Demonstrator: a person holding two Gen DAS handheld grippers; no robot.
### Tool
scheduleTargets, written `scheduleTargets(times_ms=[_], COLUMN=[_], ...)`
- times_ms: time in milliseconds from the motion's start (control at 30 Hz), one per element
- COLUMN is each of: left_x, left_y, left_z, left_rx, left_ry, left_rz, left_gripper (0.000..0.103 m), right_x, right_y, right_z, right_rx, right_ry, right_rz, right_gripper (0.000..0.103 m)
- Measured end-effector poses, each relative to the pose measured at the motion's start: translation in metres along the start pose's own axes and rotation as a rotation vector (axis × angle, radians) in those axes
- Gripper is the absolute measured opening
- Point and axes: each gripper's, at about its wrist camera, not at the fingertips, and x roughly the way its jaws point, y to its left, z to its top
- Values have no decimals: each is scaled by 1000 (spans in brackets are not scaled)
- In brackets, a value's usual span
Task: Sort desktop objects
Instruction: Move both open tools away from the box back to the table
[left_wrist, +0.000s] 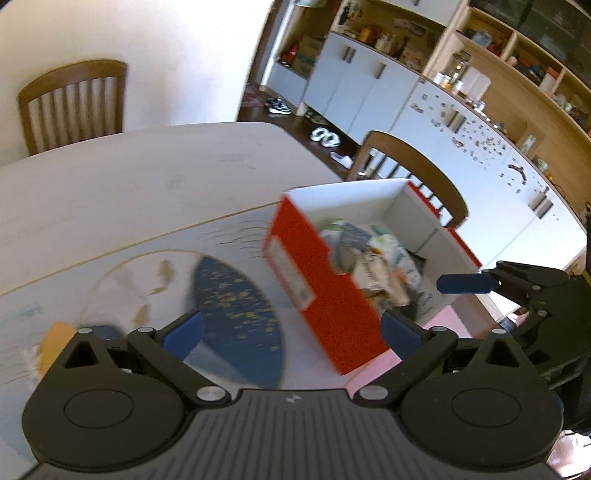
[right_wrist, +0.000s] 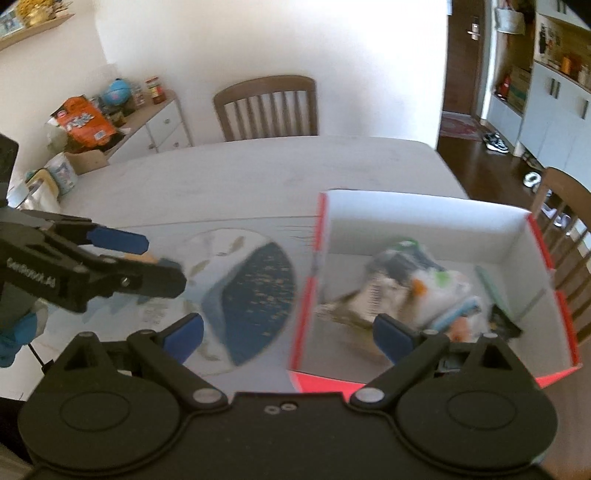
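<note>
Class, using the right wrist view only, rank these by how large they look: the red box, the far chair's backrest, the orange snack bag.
1. red box
2. far chair's backrest
3. orange snack bag
The box sits nearest the camera, which exaggerates its lead.

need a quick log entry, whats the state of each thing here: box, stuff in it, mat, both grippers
red box: open, no lid, on the table
items in box: loosely piled, blurred
placemat: flat on the table, beside the box
left gripper: open, holding nothing
right gripper: open, holding nothing
</note>
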Motion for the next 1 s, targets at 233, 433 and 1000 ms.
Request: scheduleTargets(times_ms=[233,433,1000], left_x=[-20,-32,-30], left_y=[53,88,170], left_z=[-9,-16,-33], left_rx=[-32,-52,-126], left_ry=[5,-1,44], left_rz=[60,98,232], left_gripper=[102,102,102], right_x=[27,46,96], right_y=[51,91,172], right_z=[6,12,12], right_rx=[-33,-60,-146], right_ry=[15,12,15], right_rz=[40,52,60], right_gripper=[99,99,97])
